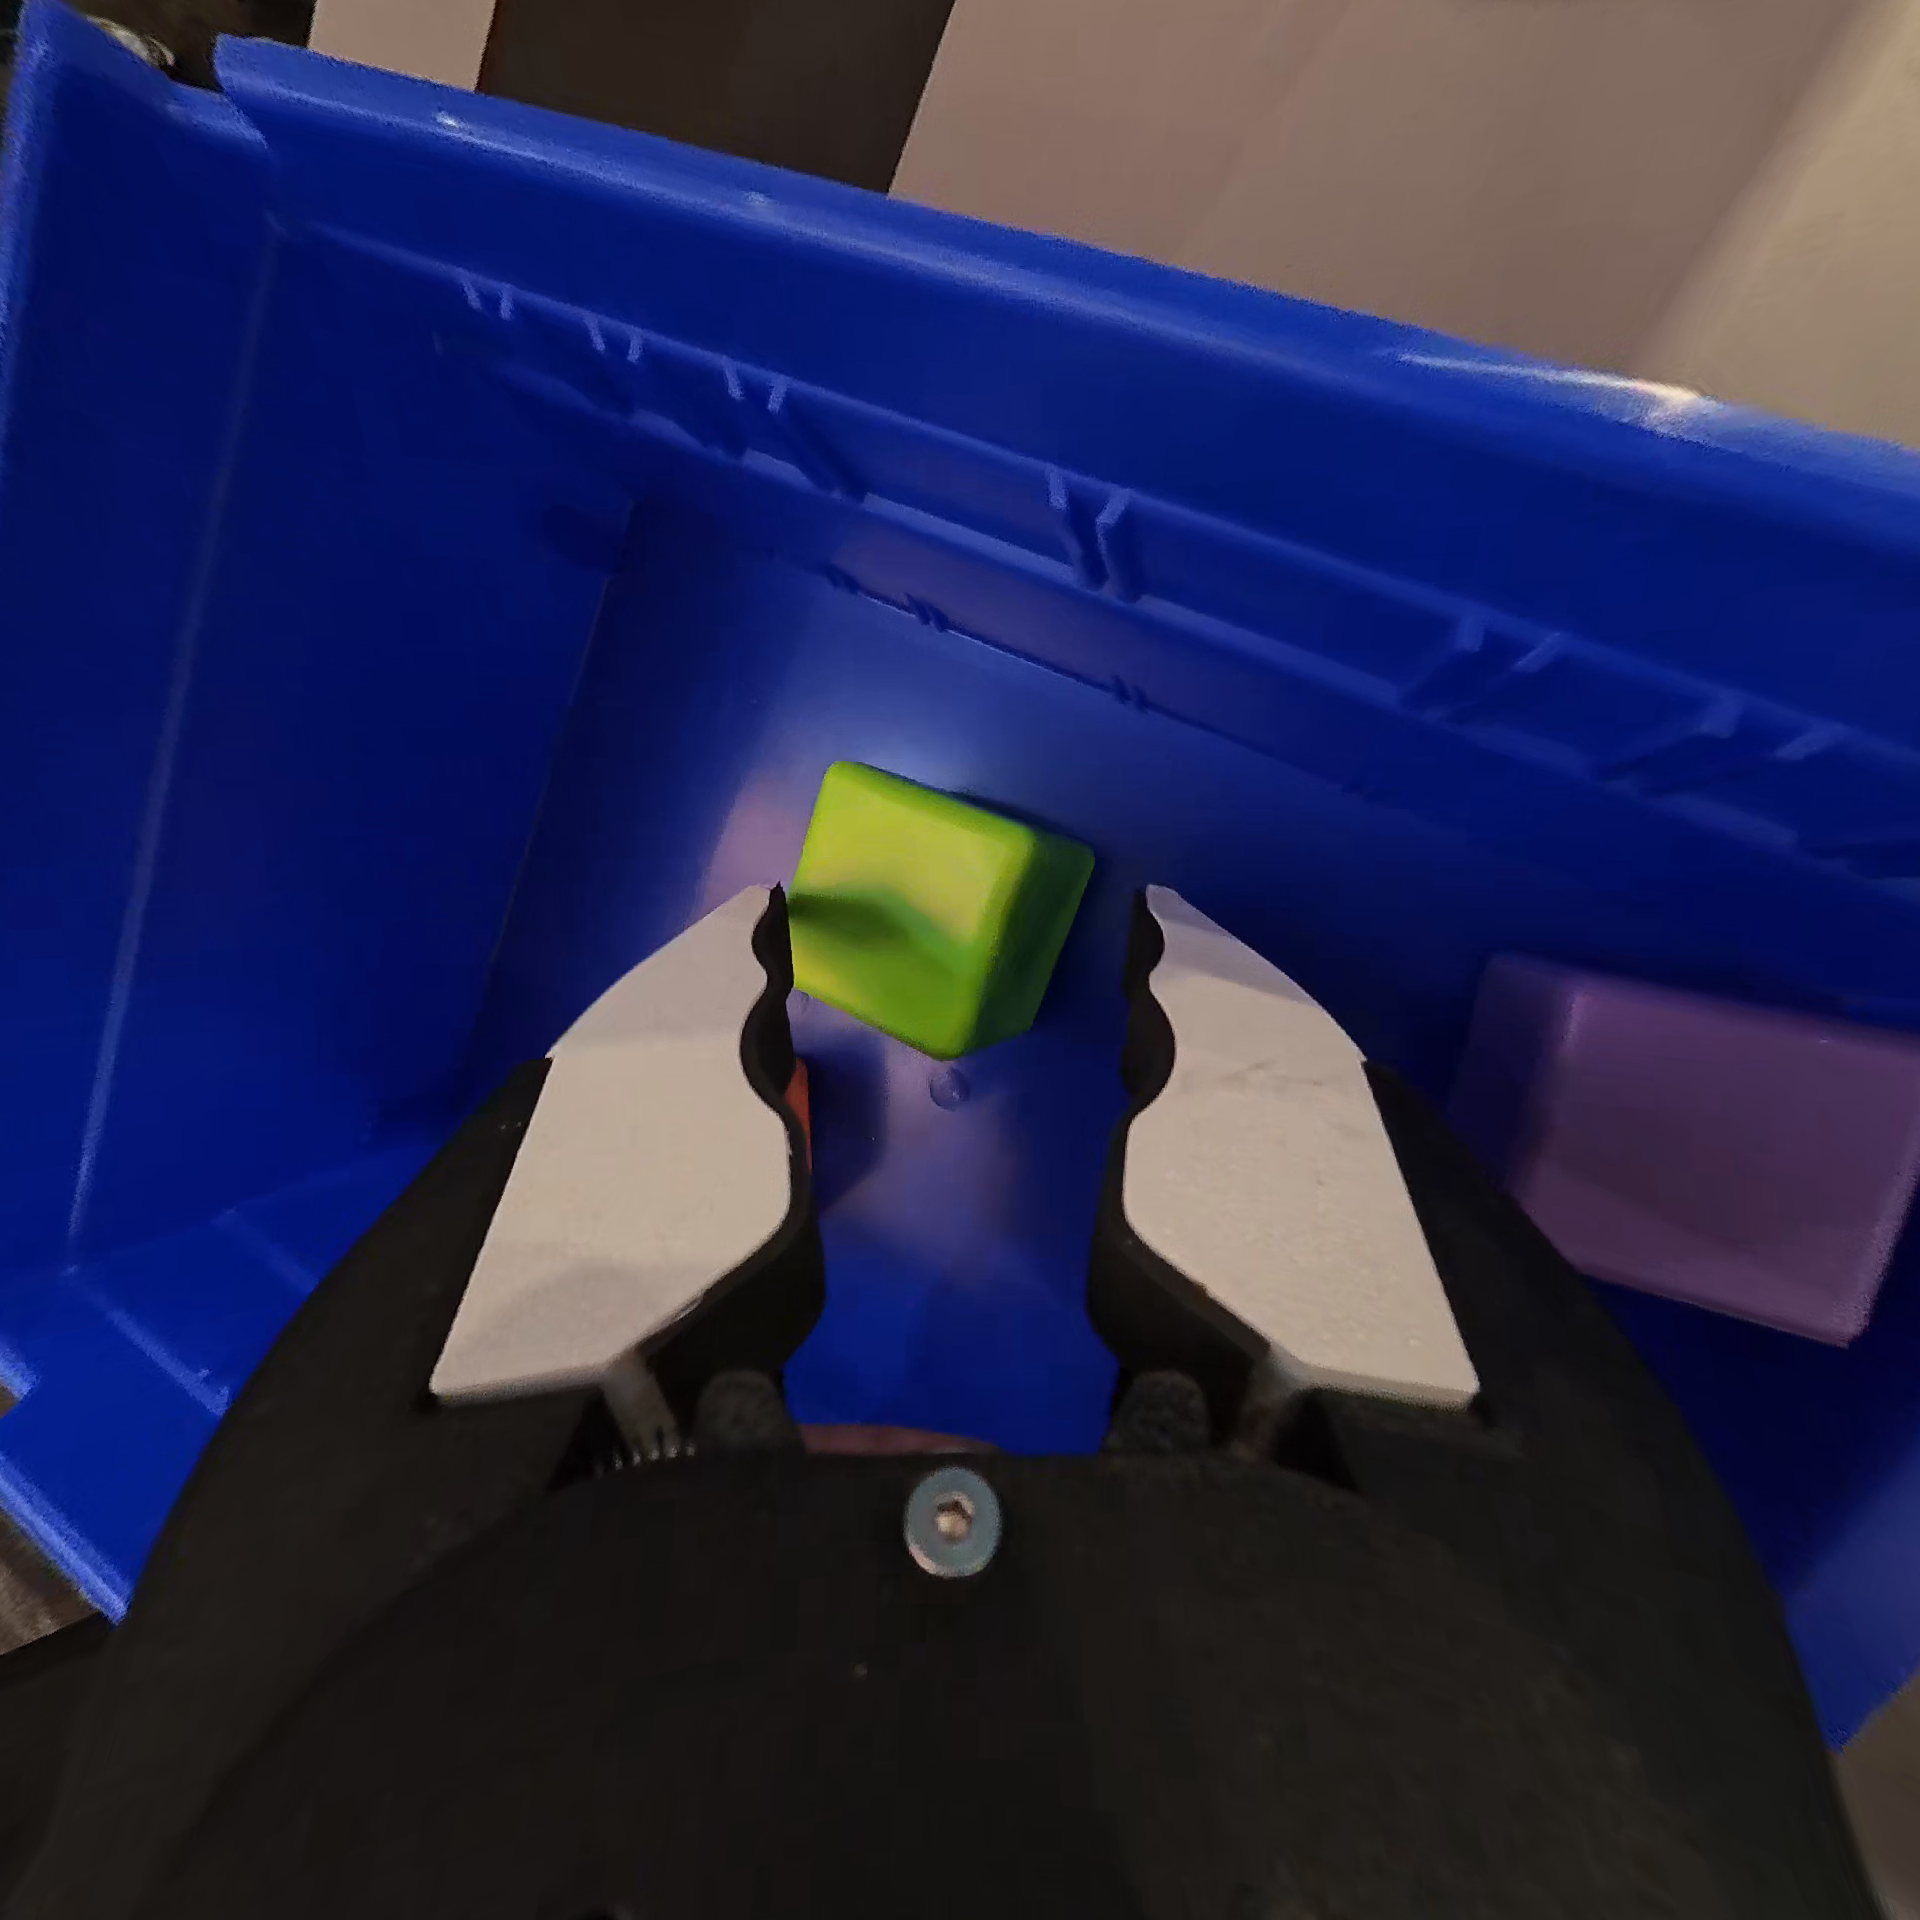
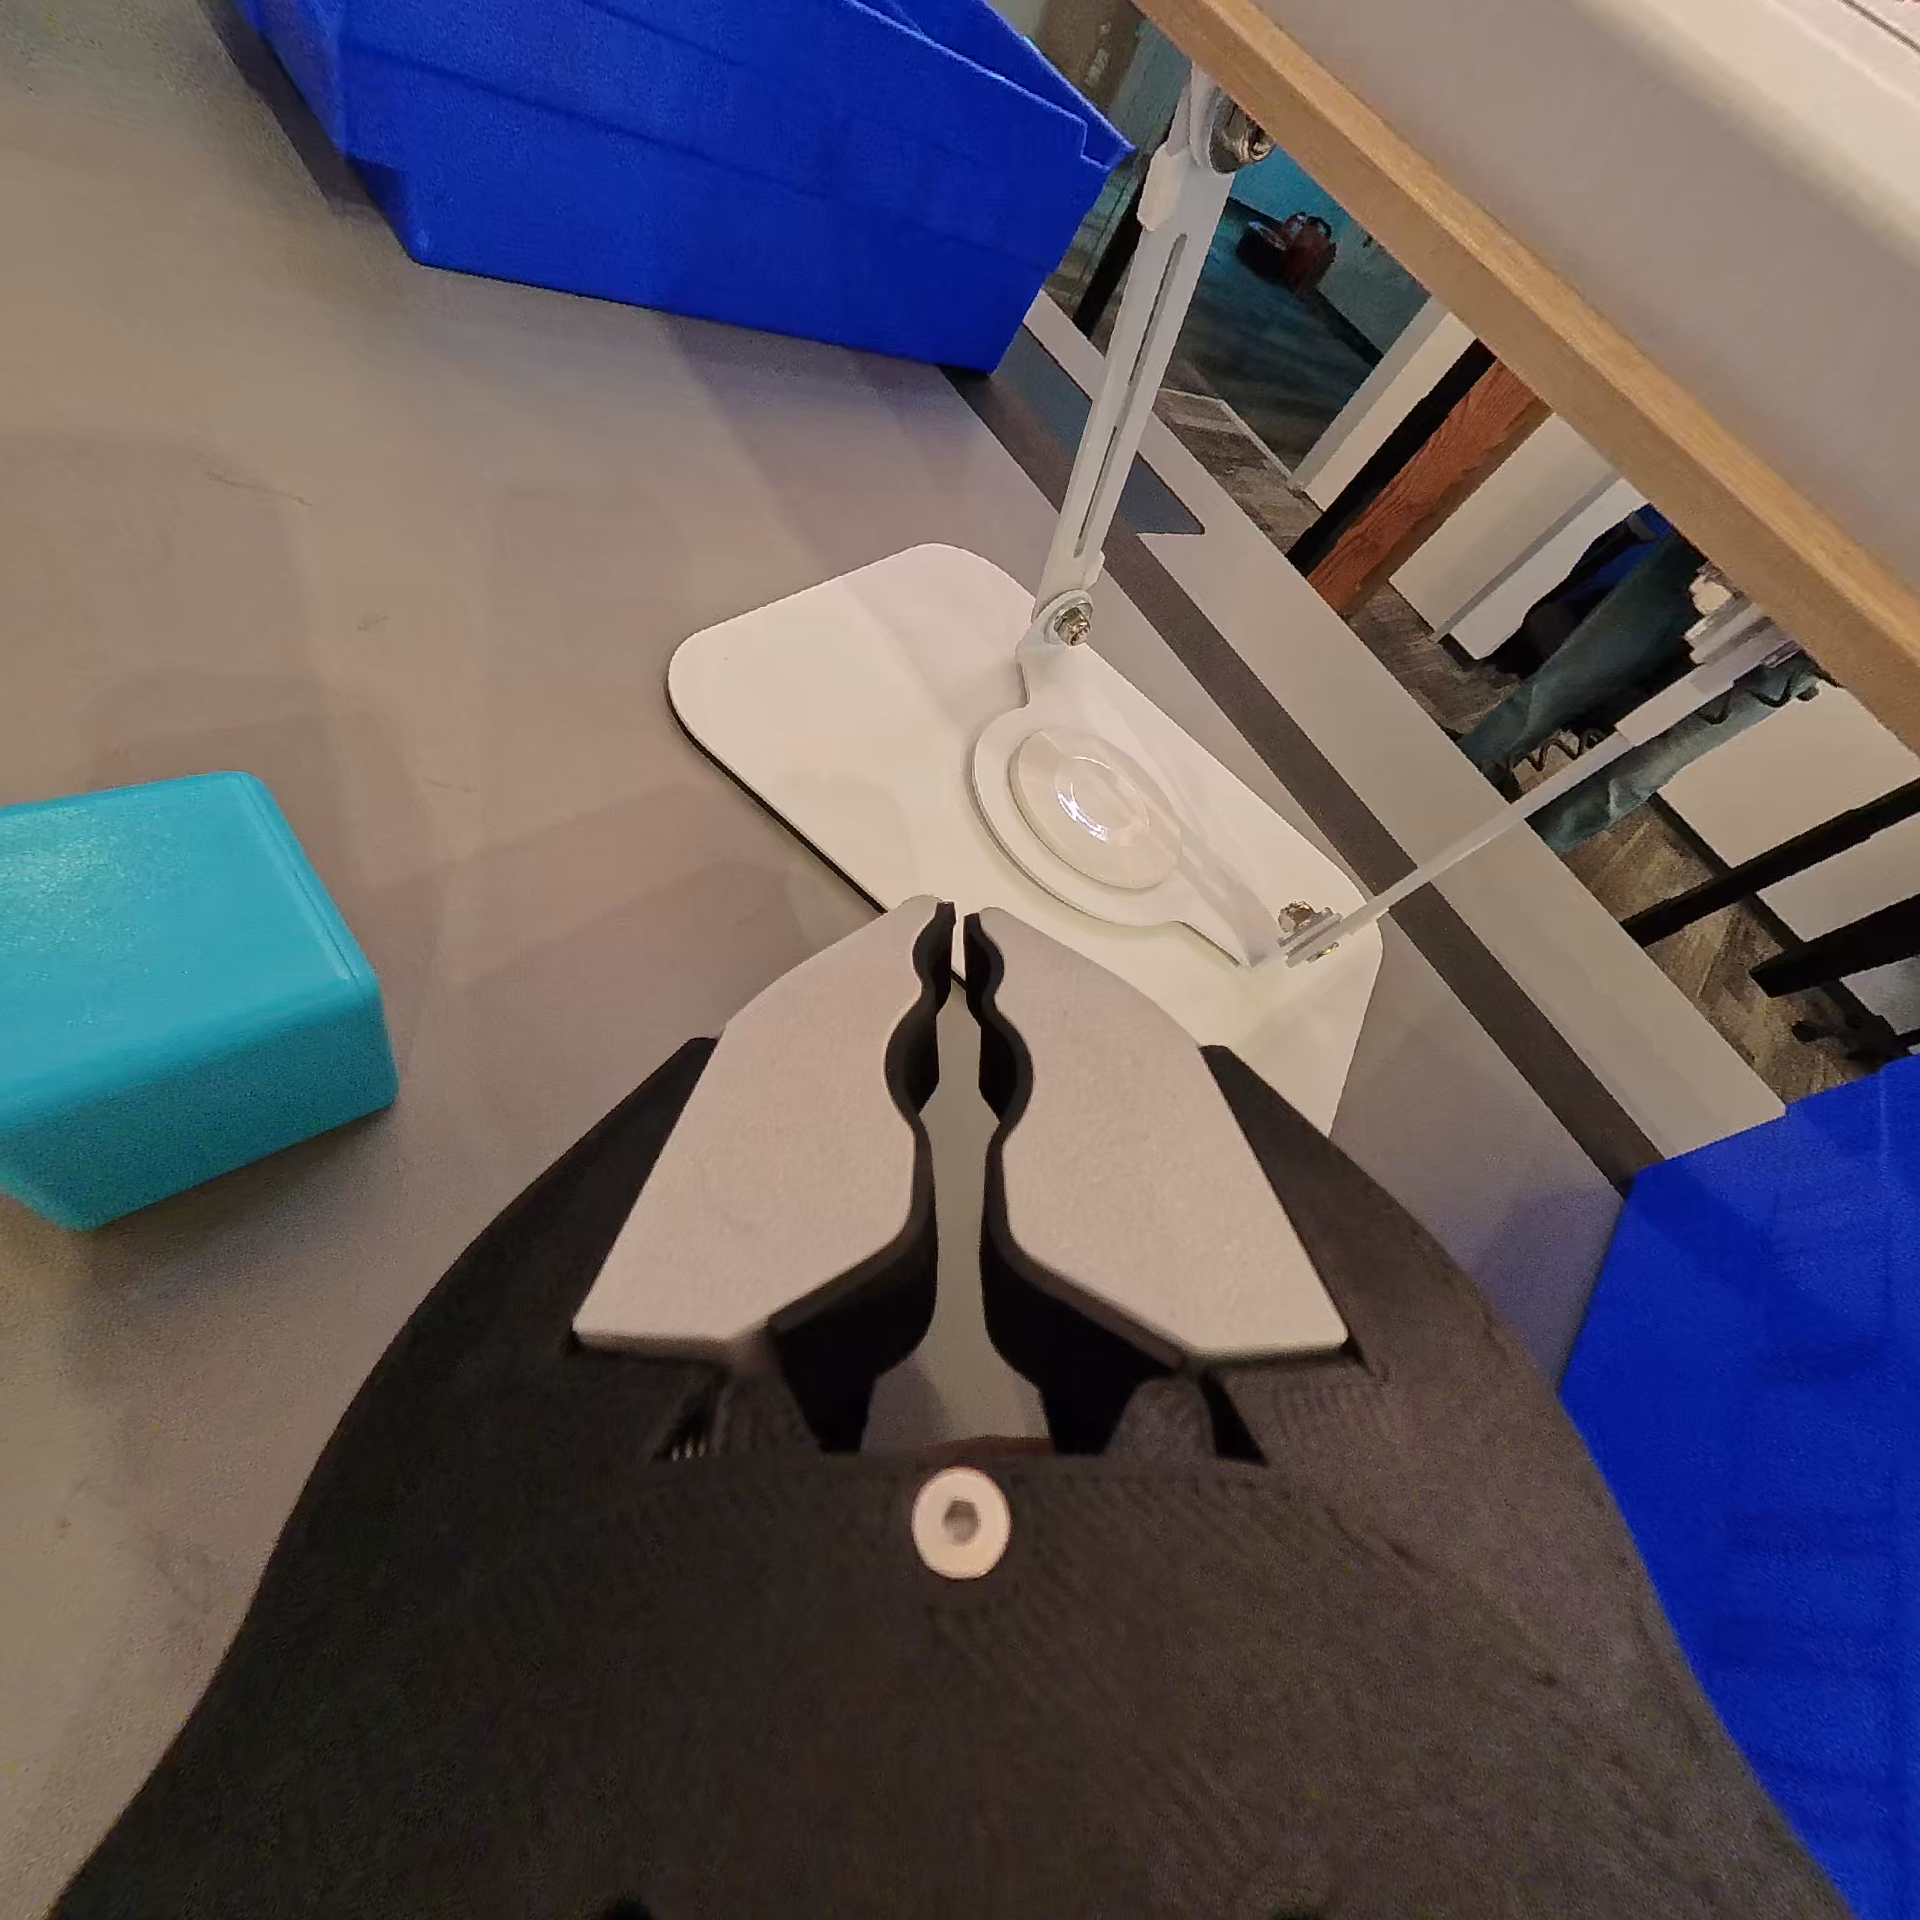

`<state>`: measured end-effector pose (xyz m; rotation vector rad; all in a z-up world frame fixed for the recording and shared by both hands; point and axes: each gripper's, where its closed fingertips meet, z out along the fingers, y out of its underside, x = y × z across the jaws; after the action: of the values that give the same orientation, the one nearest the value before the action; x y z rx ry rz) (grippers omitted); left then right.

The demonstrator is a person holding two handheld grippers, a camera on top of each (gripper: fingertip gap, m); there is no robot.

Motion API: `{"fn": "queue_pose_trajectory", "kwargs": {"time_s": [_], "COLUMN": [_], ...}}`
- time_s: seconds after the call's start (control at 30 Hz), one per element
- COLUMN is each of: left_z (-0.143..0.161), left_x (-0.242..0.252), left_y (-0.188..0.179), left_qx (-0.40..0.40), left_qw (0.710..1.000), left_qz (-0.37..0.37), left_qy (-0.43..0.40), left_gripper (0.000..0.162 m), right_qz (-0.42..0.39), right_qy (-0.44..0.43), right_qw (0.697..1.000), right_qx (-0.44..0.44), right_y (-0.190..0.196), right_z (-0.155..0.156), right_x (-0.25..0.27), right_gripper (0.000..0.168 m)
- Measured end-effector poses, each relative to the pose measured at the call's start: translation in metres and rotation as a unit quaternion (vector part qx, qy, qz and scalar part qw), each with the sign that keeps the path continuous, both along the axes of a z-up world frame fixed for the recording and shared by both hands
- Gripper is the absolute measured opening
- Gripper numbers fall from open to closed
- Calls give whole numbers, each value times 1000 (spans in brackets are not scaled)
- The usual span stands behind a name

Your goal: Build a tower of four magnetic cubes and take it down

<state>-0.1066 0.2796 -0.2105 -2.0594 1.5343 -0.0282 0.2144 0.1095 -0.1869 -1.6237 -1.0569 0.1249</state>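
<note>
In the left wrist view, a lime green cube (image 1: 930, 909) lies tilted on the floor of a blue bin (image 1: 343, 748). My left gripper (image 1: 961, 909) is open inside the bin, its fingertips on either side of the cube's near part, the left tip close against it. A purple cube (image 1: 1704, 1153) sits in the bin to the right. A sliver of something red (image 1: 798, 1101) shows behind the left finger. In the right wrist view, my right gripper (image 2: 958, 914) is shut and empty above the grey table (image 2: 364, 540). A teal cube (image 2: 177, 987) rests on the table to its left.
A white stand base (image 2: 862, 707) with a slotted white arm (image 2: 1122, 384) sits just ahead of the right gripper. Blue bins stand at the back left (image 2: 675, 166) and the right edge (image 2: 1766, 1403). The table's far edge (image 2: 1382, 727) runs diagonally, with a wooden shelf (image 2: 1558, 312) above. The grippers' ends are close to 35 centimeters from one another. To reach the purple cube (image 1: 1704, 1153) in a straight line is about 8 centimeters for my left fingers, about 30 centimeters for my right.
</note>
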Motion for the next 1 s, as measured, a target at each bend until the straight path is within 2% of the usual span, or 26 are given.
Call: {"fn": "queue_pose_trajectory", "kwargs": {"time_s": [0.7, 0.9, 1.0], "left_z": [-3, 3, 4], "left_x": [3, 2, 5], "left_y": [14, 9, 5], "left_qx": [36, 43, 36], "left_qw": [999, 999, 999], "left_qz": [10, 10, 6], "left_qy": [20, 31, 31], "left_gripper": [56, 39, 39], "right_qz": [1, 2, 2], "right_qy": [0, 0, 0], "right_qw": [1000, 1000, 1000], "right_qx": [0, 0, -1], "right_y": [0, -1, -1], "right_z": [0, 0, 0], "right_x": [0, 0, 0], "right_gripper": [2, 2, 2]}}
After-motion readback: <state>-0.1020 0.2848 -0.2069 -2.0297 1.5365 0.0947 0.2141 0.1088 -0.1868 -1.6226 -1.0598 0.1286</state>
